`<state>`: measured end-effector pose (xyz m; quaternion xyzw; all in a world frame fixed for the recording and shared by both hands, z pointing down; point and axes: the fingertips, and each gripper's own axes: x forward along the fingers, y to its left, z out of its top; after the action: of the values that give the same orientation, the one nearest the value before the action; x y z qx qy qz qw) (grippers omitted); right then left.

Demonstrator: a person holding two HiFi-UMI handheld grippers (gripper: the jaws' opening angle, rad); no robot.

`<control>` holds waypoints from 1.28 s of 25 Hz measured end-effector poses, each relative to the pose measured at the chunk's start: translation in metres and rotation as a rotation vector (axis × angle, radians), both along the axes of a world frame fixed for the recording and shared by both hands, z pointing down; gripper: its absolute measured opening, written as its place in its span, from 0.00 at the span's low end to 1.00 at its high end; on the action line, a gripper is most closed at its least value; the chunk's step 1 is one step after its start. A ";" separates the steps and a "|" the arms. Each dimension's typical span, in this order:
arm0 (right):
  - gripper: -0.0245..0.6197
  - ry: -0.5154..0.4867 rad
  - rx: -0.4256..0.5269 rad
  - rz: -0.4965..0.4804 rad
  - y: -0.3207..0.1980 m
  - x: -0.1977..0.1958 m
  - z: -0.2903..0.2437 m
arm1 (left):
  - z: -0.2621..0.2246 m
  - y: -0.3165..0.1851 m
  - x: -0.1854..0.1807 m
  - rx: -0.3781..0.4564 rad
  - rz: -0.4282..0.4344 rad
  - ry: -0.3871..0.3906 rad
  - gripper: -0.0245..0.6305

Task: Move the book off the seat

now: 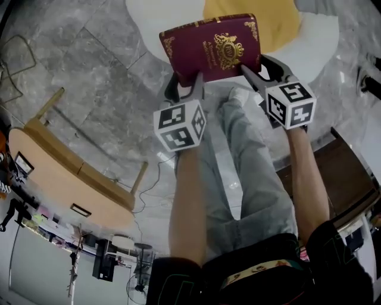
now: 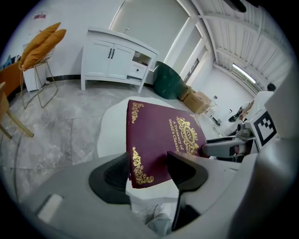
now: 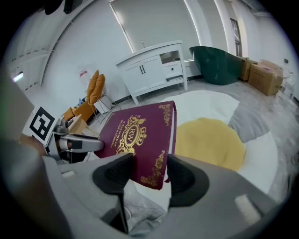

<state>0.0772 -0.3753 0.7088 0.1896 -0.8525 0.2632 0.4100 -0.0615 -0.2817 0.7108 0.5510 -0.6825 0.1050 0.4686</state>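
Note:
A maroon book (image 1: 211, 47) with gold ornament is held tilted in the air between both grippers. My left gripper (image 1: 186, 80) is shut on its near left corner, one jaw on each side of the cover (image 2: 163, 140). My right gripper (image 1: 265, 68) is shut on the near right corner, next to the spine (image 3: 135, 140). Beyond and below the book is the round white seat (image 1: 321, 41) with a yellow cushion (image 1: 274, 18). The left gripper view shows the right gripper (image 2: 224, 148) reaching in from the right. The right gripper view shows the left gripper (image 3: 79, 144) at the book's far edge.
The person's legs in grey trousers (image 1: 250, 179) stand on the marble floor below the grippers. A wooden table (image 1: 59, 179) is at the left and dark brown furniture (image 1: 345, 179) at the right. A white cabinet (image 3: 154, 67), a green tub (image 3: 219, 60) and an orange chair (image 2: 39, 46) line the wall.

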 end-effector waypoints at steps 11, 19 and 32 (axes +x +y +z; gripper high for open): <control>0.39 -0.058 0.040 -0.290 0.075 -0.142 -0.023 | -0.021 0.113 -0.110 0.045 -0.268 -0.057 0.42; 0.39 -0.053 0.035 -0.514 0.165 -0.247 -0.043 | -0.040 0.224 -0.181 0.041 -0.493 -0.061 0.42; 0.39 -0.104 0.044 -0.921 0.351 -0.363 -0.095 | -0.094 0.426 -0.230 0.028 -0.911 -0.113 0.42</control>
<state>-0.2857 -0.0242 0.6136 -0.2134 -0.8728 0.0446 0.4367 -0.2917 0.1448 0.6171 0.1945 -0.8810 -0.0910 0.4216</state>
